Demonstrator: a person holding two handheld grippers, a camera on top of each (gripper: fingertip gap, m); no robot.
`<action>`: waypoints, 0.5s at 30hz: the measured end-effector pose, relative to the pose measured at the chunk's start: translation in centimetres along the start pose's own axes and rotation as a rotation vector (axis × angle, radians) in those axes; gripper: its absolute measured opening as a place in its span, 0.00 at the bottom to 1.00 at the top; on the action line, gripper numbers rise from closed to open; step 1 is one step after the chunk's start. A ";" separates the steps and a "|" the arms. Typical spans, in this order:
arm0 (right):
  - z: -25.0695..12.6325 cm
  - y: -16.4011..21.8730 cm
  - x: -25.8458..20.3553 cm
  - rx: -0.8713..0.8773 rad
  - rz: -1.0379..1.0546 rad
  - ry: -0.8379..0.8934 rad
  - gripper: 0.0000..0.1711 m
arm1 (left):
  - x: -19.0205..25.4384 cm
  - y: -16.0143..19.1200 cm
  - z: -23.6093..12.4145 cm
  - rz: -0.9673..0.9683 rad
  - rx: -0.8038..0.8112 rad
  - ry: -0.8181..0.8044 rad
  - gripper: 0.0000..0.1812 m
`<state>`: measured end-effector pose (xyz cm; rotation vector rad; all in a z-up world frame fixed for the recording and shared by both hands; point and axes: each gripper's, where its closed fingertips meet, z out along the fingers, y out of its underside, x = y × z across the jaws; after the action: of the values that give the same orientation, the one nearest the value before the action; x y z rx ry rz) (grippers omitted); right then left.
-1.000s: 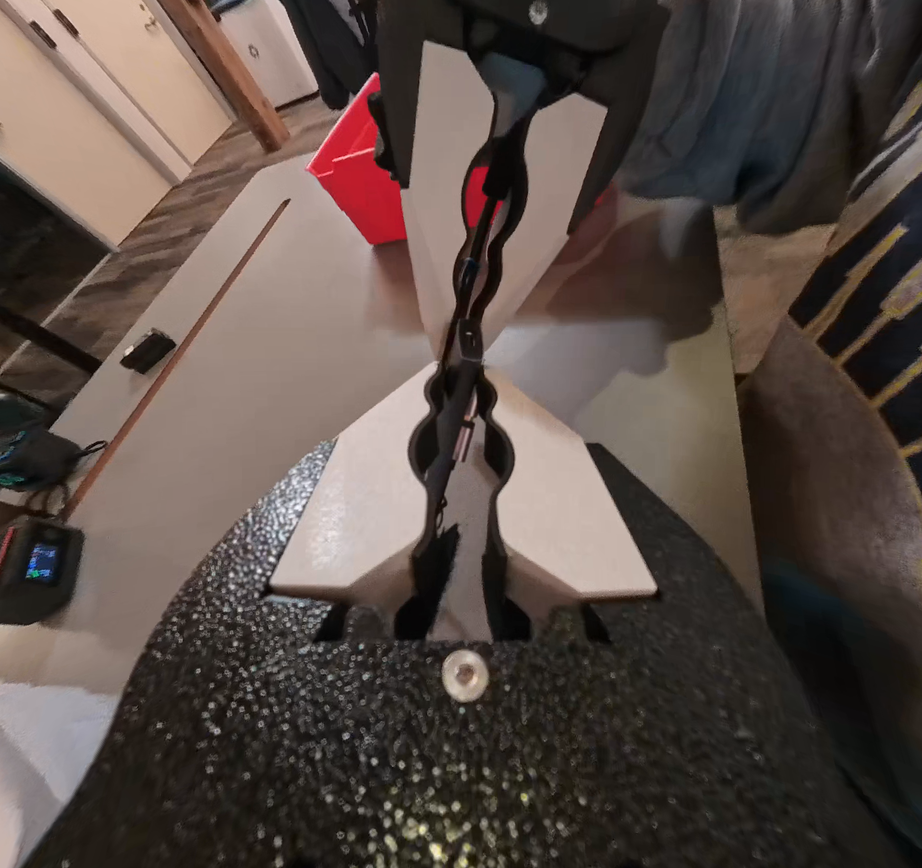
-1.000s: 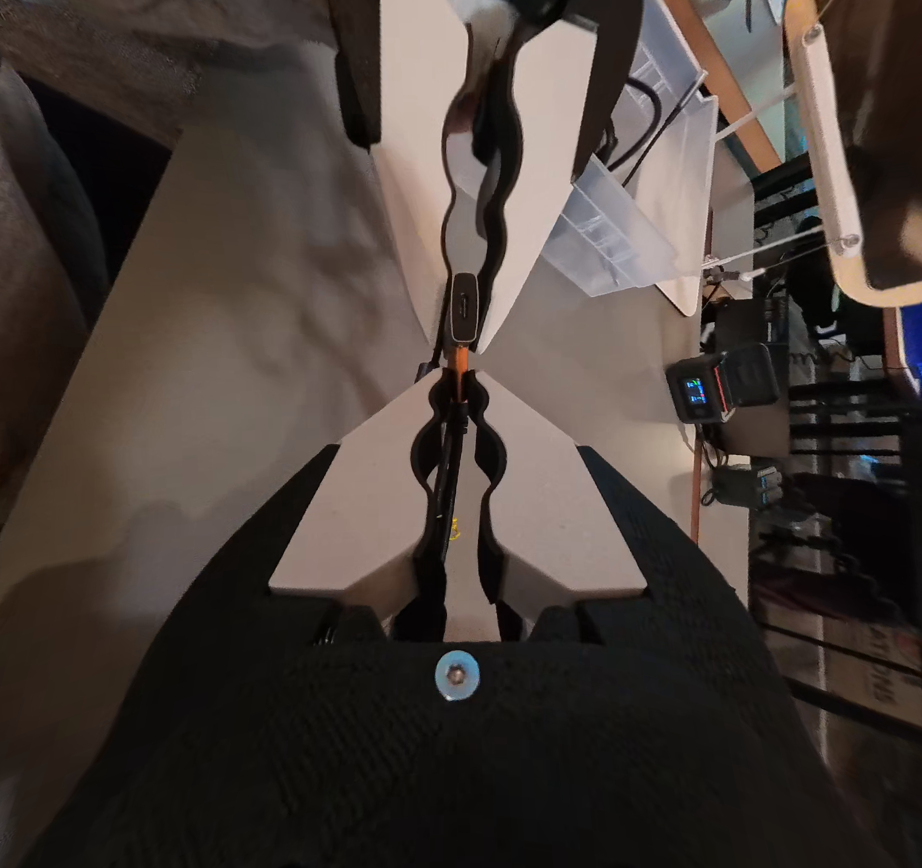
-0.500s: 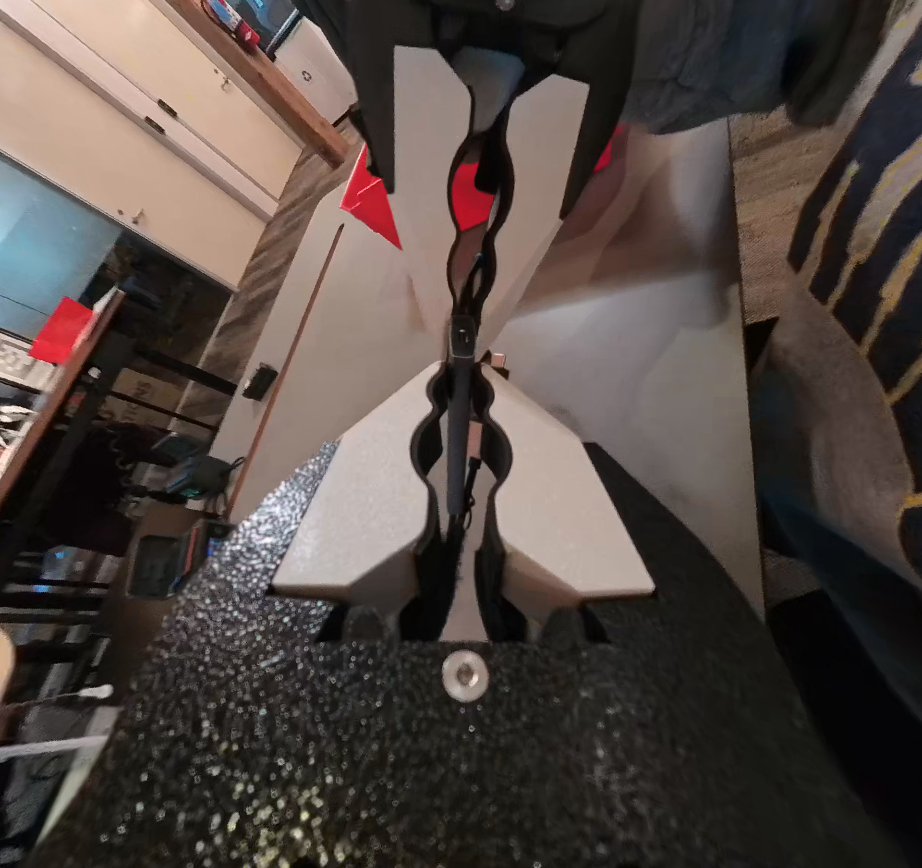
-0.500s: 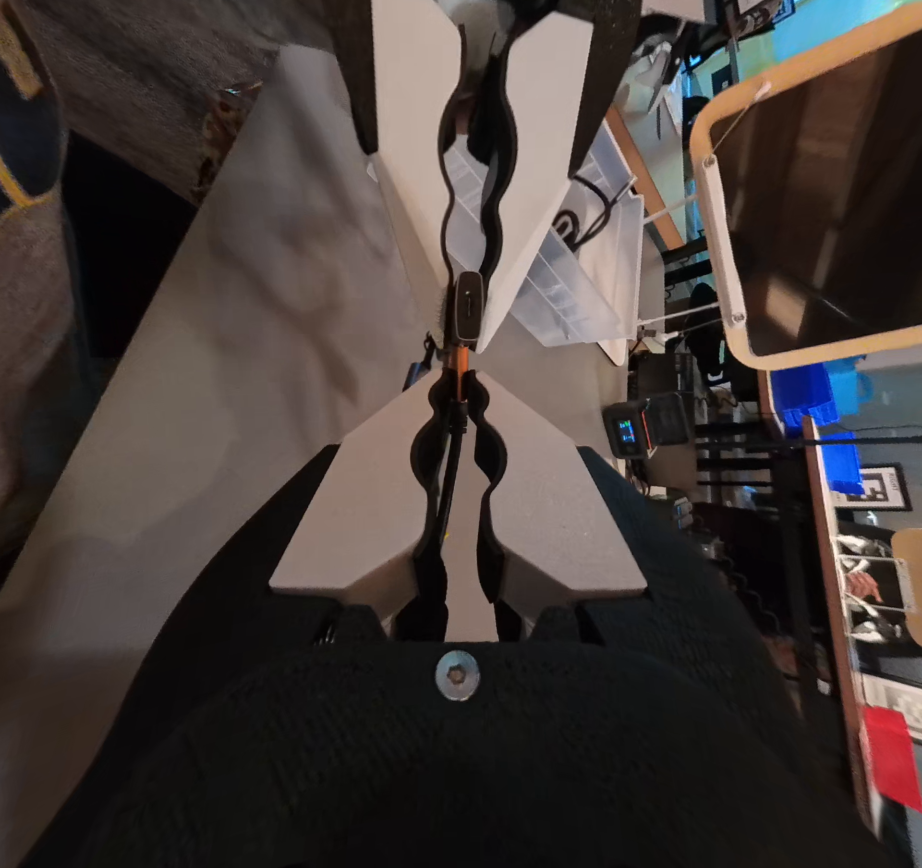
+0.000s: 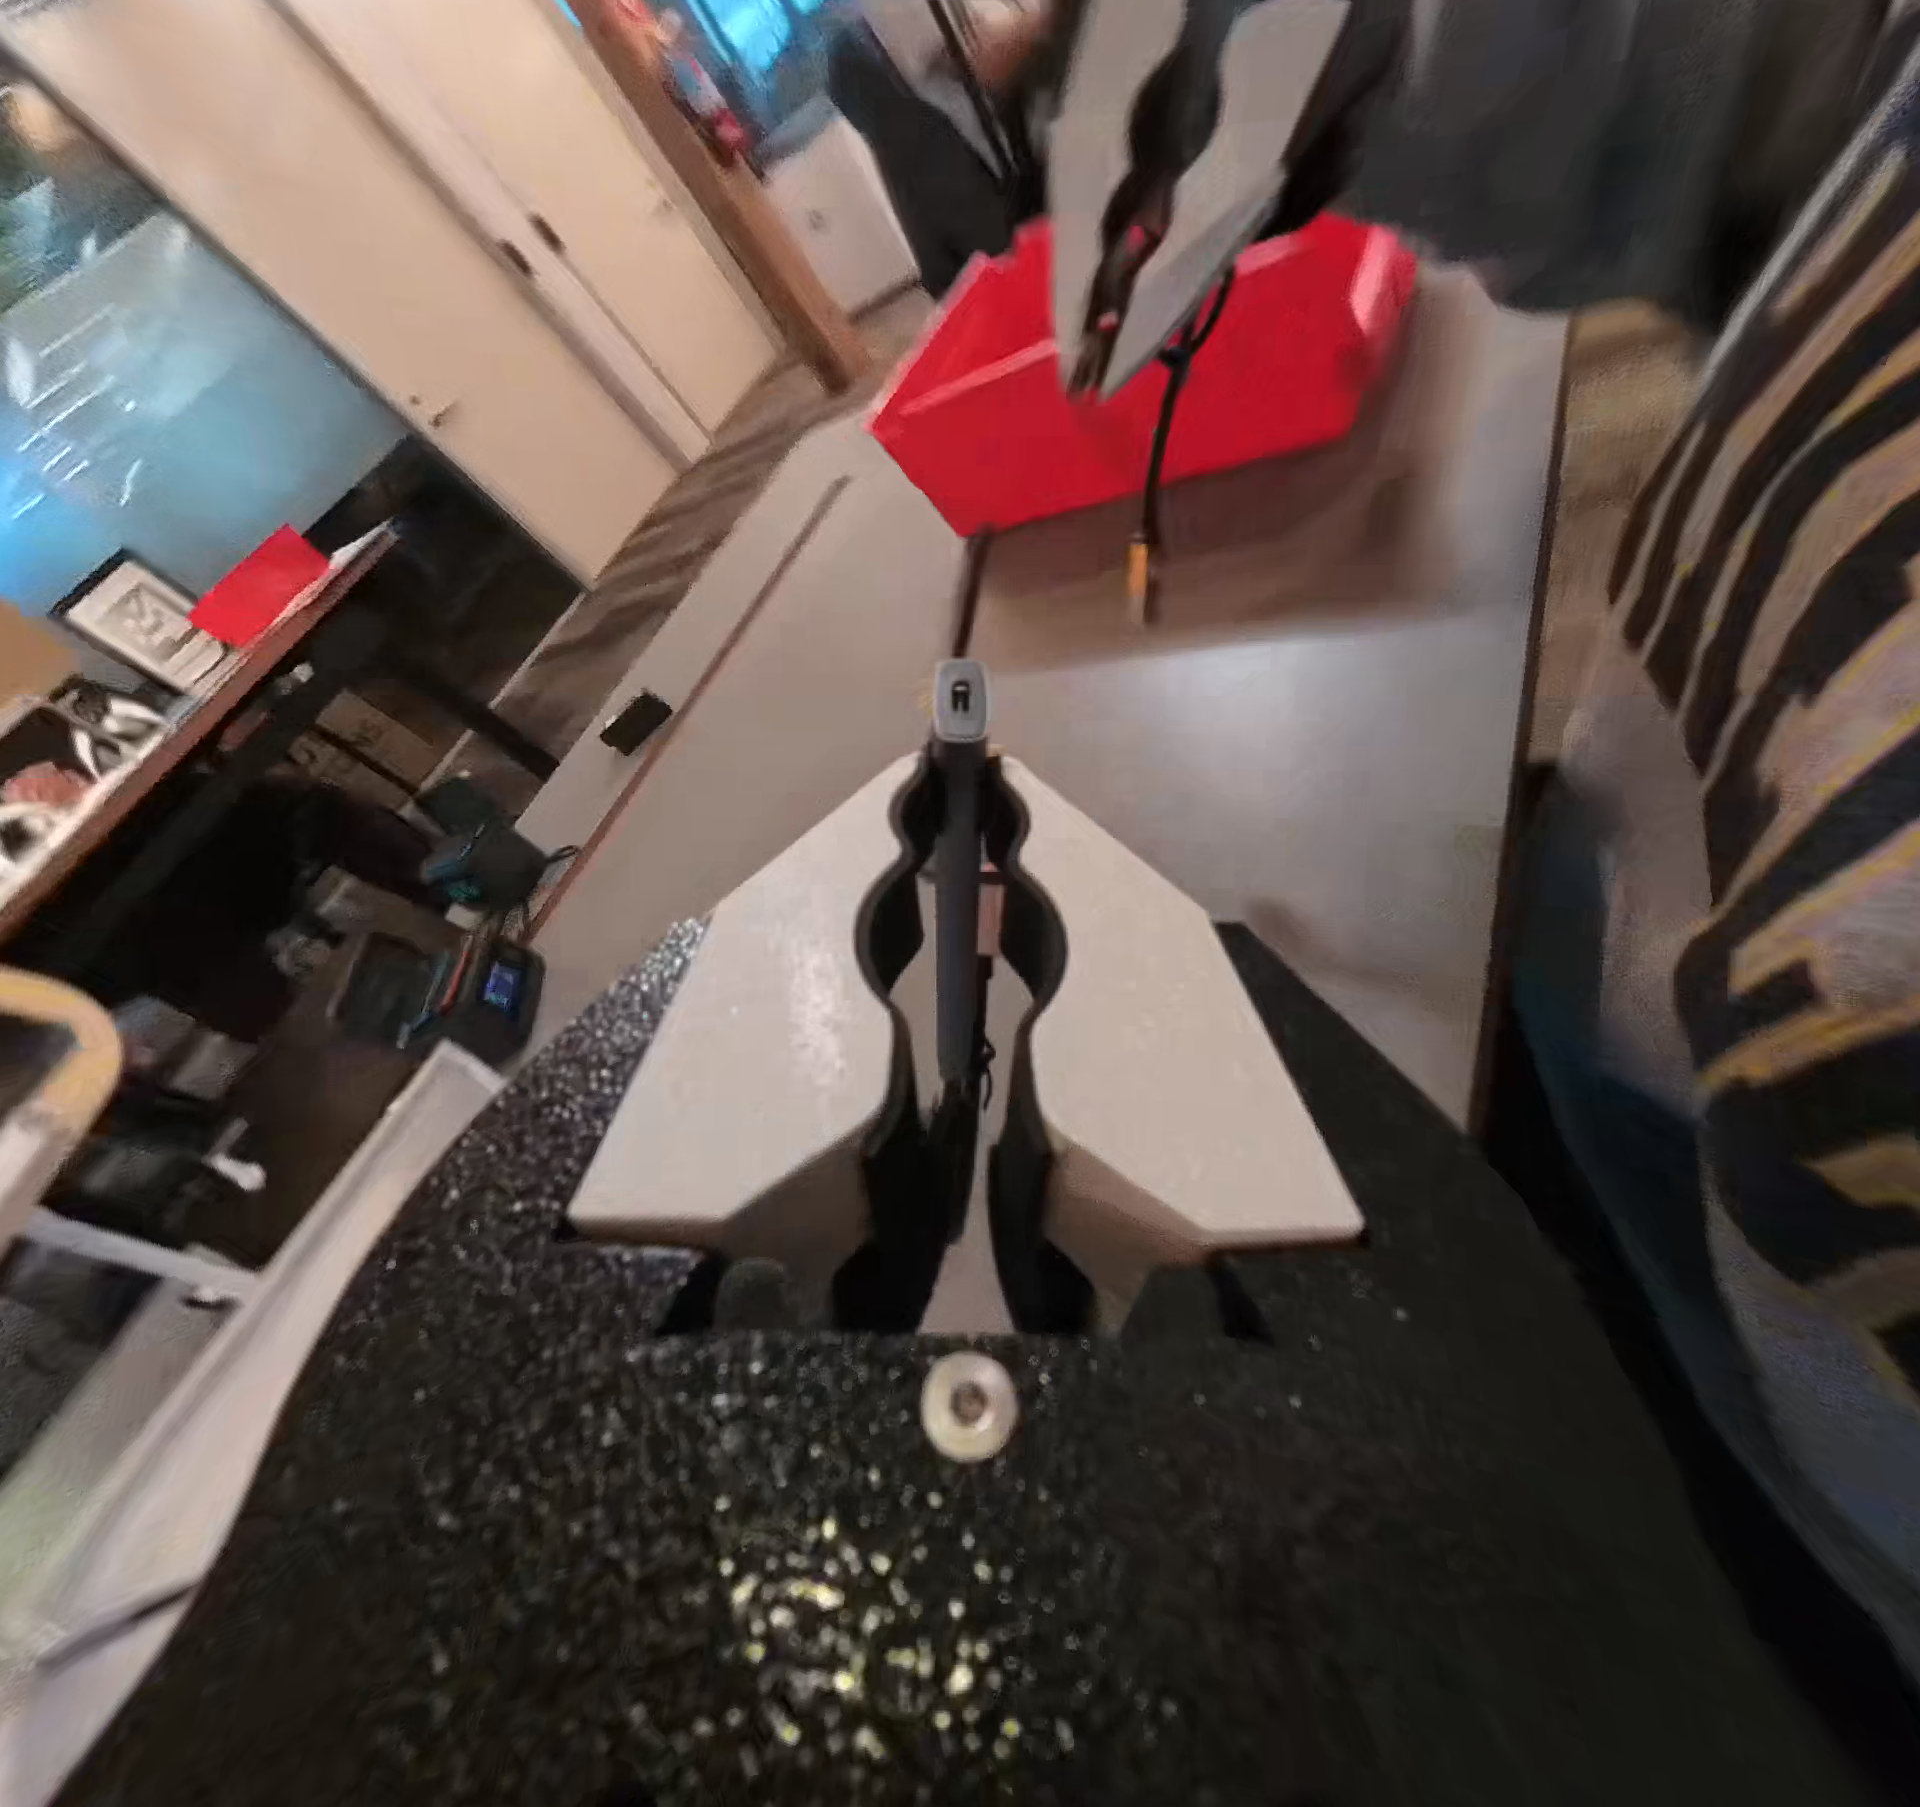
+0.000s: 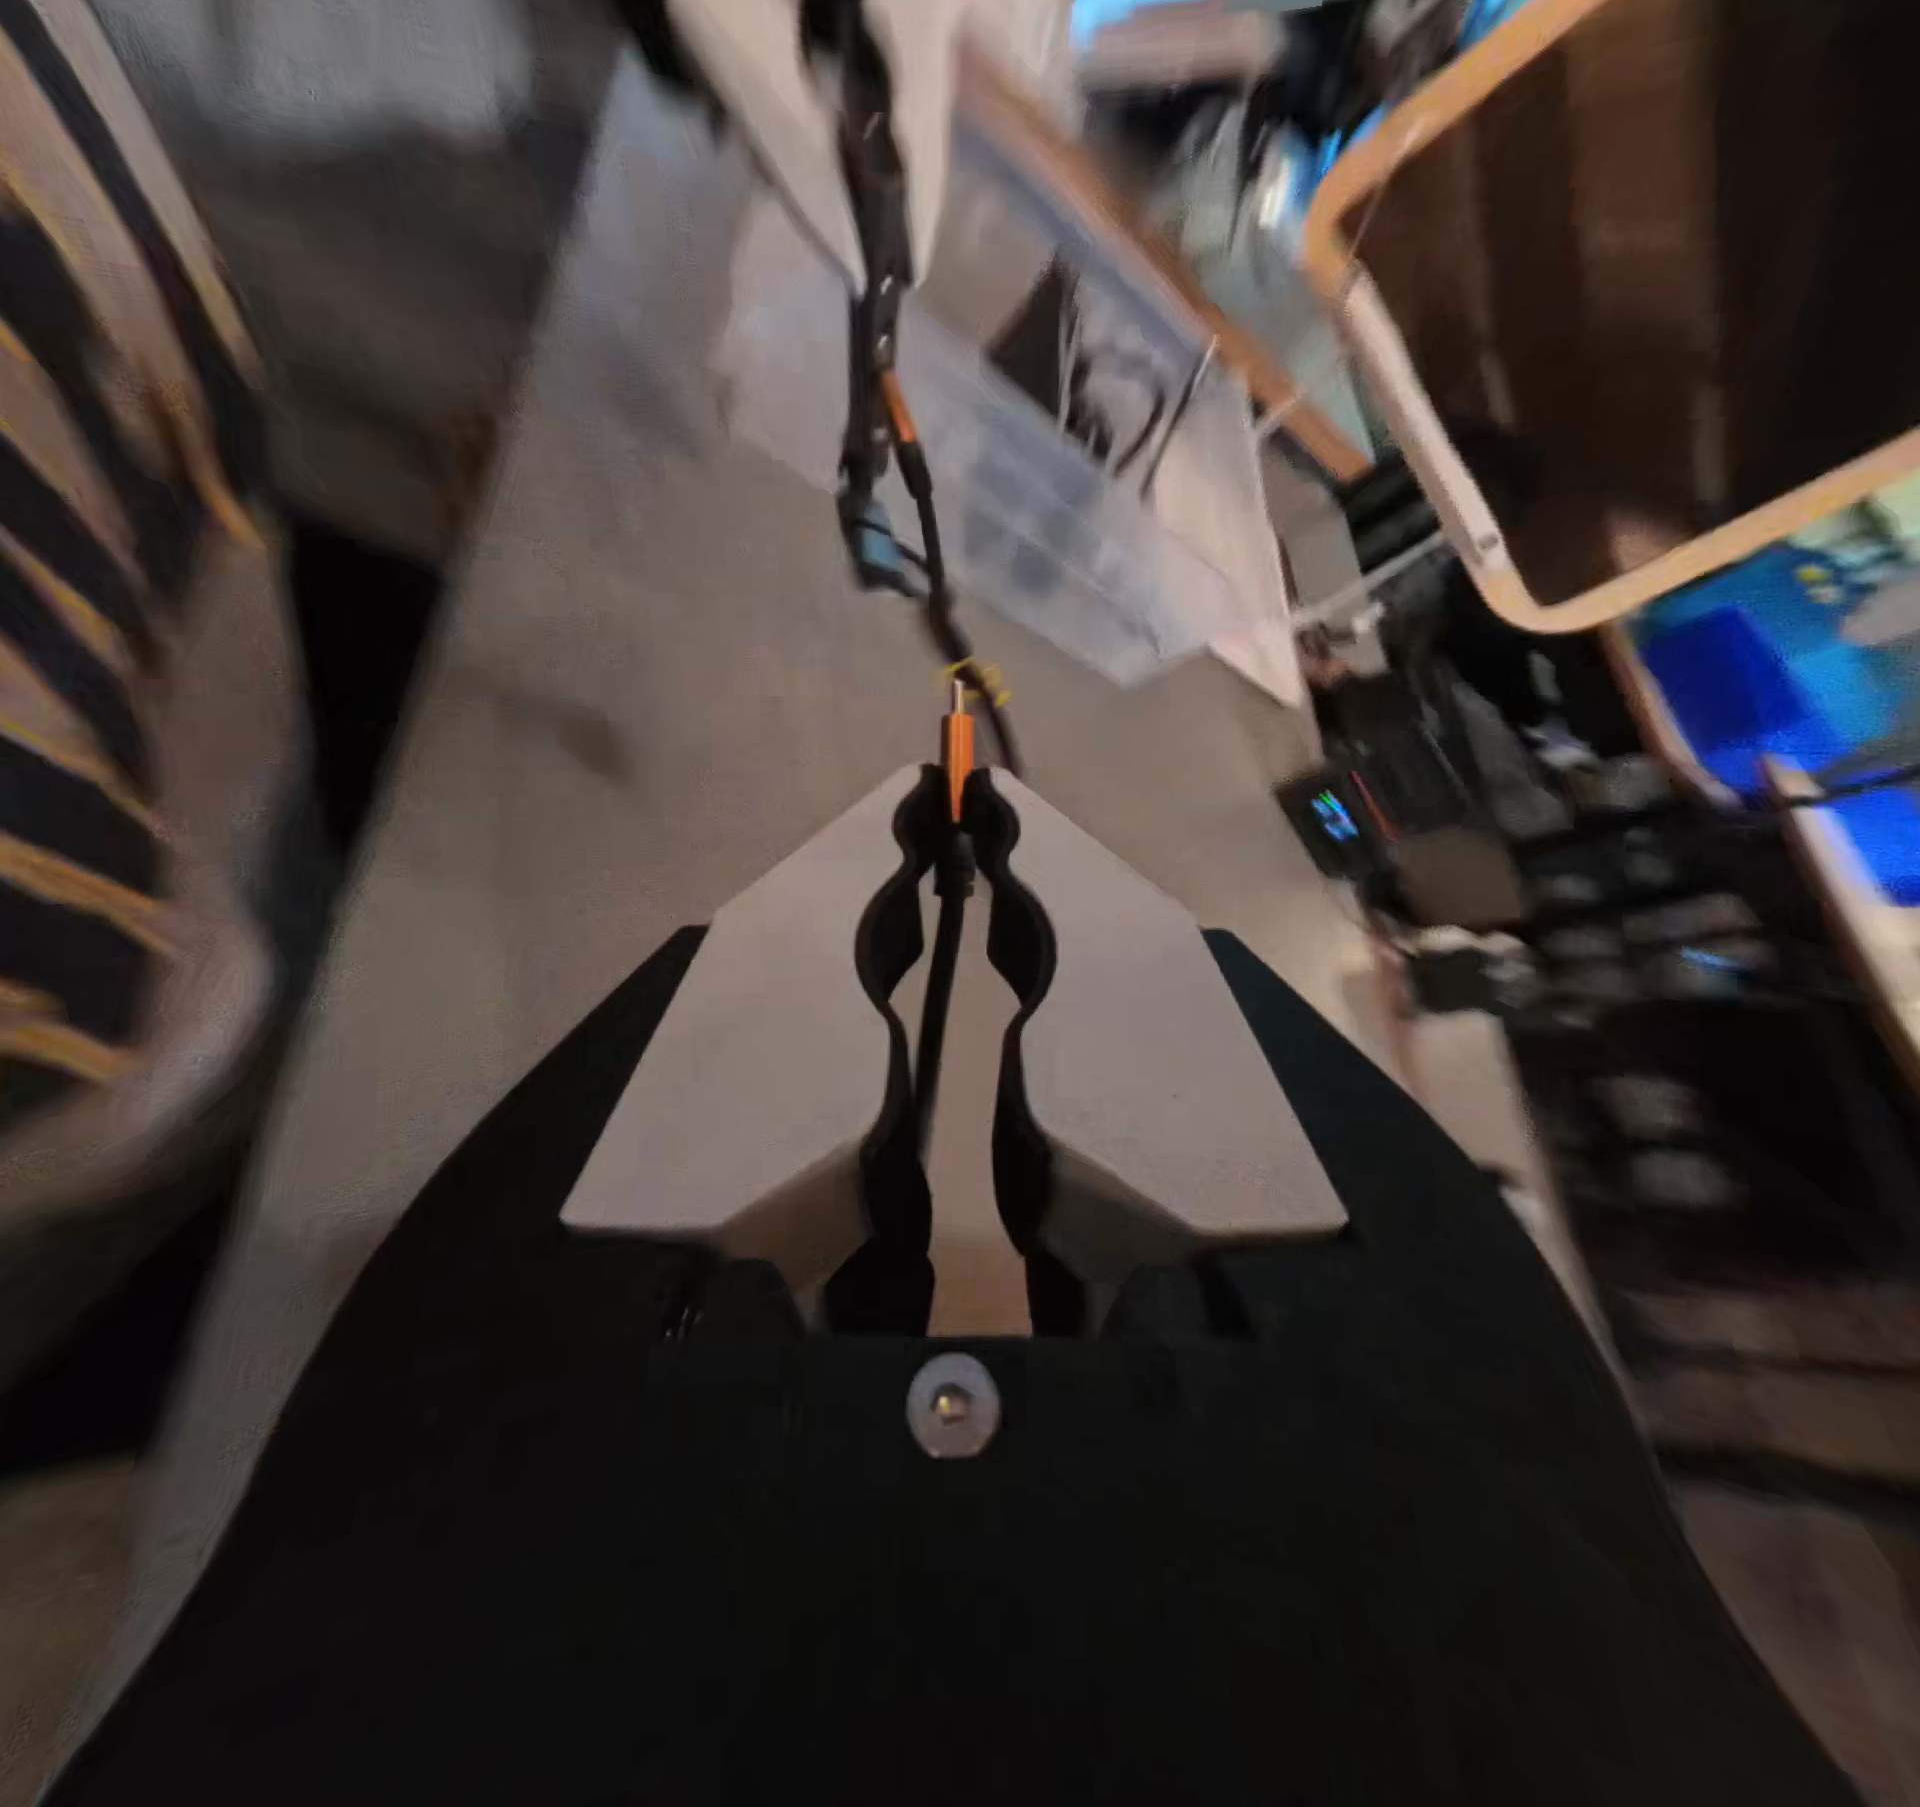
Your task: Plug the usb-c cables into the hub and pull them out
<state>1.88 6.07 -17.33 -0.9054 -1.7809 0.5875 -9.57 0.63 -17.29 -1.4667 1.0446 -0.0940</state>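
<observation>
- Close to us in the left wrist view, our left gripper [image 5: 961,770] is squeezed tight on the grey hub [image 5: 957,884].
- The hub stands on its thin edge between the two white fingers [image 5: 790,1019]. Its end, with a small port in it, sticks out just past the tips.
- Close to us in the right wrist view, our right gripper [image 6: 956,775] is pinched tight on the black usb-c cable [image 6: 940,968].
- The cable's orange plug [image 6: 957,749] pokes out past the tips, and its little metal end points away from us.
- The plug is not in the hub. The two grippers are well apart.
- Under both grippers is a pale grey table [image 5: 1247,749].
- Farther off in the left wrist view we see our right gripper [image 5: 1112,344] up in the air. The cable hangs down from it, with the orange plug [image 5: 1141,568] at the bottom, just over the table.
- Behind it a red bin [image 5: 1039,448] sits on the table.
- Farther off in the right wrist view we see our left gripper [image 6: 883,261], very blurry, with dark cables hanging under it.
- Beside it is a clear plastic bin [image 6: 1091,521] on the table.
- A small black thing [image 5: 635,720] lies on the far left part of the table.
</observation>
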 end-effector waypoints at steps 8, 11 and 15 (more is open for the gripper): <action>-3.9 -3.1 6.8 0.099 0.086 0.321 0.03 | 1.2 -0.9 5.1 -0.053 0.055 -0.042 0.04; -7.0 -2.5 9.6 0.094 0.169 0.399 0.03 | 1.5 -0.4 6.7 -0.047 0.059 -0.037 0.04; -12.1 -0.5 11.9 0.003 0.201 0.505 0.03 | 1.8 0.8 8.4 -0.028 0.032 -0.035 0.04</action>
<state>10.46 15.05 -5.81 -1.1254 -1.2449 0.4374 -3.77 6.00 -20.75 -1.4497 0.9906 -0.1041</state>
